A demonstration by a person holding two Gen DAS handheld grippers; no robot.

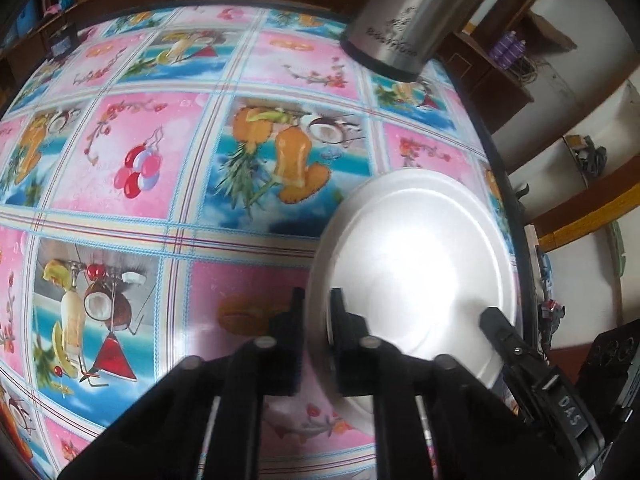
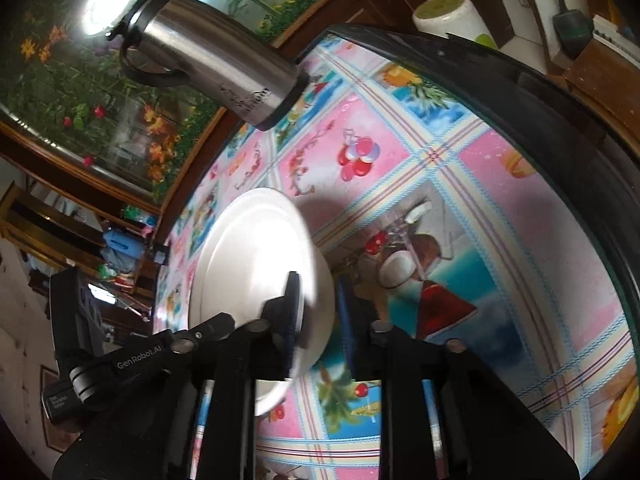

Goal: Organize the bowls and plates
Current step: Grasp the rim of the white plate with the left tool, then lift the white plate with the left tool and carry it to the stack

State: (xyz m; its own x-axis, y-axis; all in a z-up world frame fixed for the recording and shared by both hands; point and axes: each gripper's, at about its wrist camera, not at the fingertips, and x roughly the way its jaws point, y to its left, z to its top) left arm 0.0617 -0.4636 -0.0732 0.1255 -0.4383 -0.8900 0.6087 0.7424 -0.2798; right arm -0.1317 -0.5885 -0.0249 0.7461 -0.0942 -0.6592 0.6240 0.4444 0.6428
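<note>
A white plate (image 1: pixel 420 264) is held over the table with the fruit-pattern cloth (image 1: pixel 160 160). My left gripper (image 1: pixel 318 304) is shut on the plate's left rim, one finger on each side of the rim. My right gripper (image 2: pixel 318 300) straddles the opposite rim of the same plate (image 2: pixel 256 256); its left finger (image 2: pixel 290 300) lies over the plate, the right finger (image 2: pixel 344 304) beside its edge. The right gripper's finger also shows in the left wrist view (image 1: pixel 500 328) on the plate's right edge.
A steel thermos jug (image 1: pixel 408 12) stands at the far side of the table; it also shows in the right wrist view (image 2: pixel 216 56). A white cup (image 2: pixel 456 16) sits beyond the table edge. Wooden shelves and a framed flower picture (image 2: pixel 80 80) surround the table.
</note>
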